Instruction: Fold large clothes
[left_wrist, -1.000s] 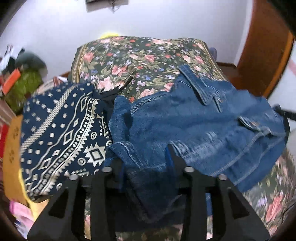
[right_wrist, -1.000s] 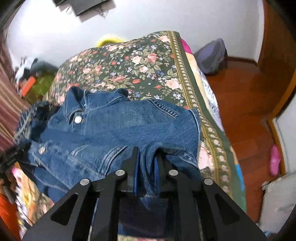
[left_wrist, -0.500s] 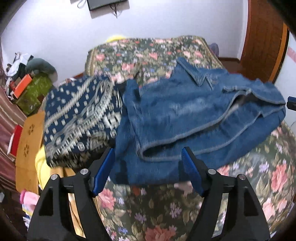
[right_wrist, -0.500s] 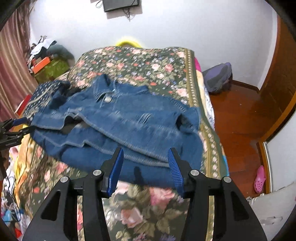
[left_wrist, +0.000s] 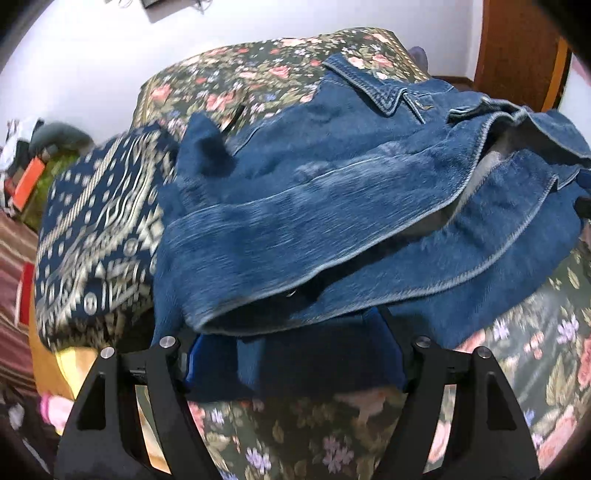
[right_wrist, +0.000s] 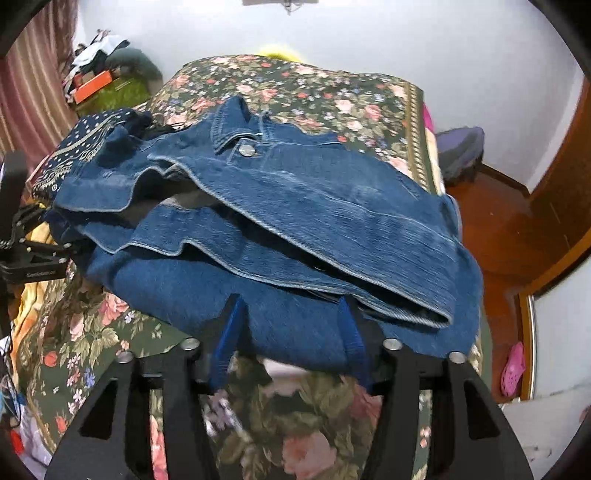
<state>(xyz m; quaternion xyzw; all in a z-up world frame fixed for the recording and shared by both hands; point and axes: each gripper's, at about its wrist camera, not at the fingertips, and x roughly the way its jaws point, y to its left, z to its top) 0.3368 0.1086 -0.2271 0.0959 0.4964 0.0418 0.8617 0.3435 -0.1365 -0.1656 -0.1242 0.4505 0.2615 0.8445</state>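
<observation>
A blue denim jacket lies folded in loose layers on the floral bedspread, collar at the far side. It also shows in the right wrist view, with a metal button near the collar. My left gripper is open, its blue-padded jaws spread wide around the jacket's near left edge, the cloth lying over the tips. My right gripper is open, with its jaws astride the jacket's near right edge. The left gripper's body shows at the left edge of the right wrist view.
A folded navy patterned cloth lies left of the jacket. The bed's right edge drops to a wooden floor with a purple bag and a pink shoe. Clutter sits in the far left corner.
One second ago both grippers were shut on the jacket. They let go and pulled back, and now both have moved in again, open, at the jacket's near edge.
</observation>
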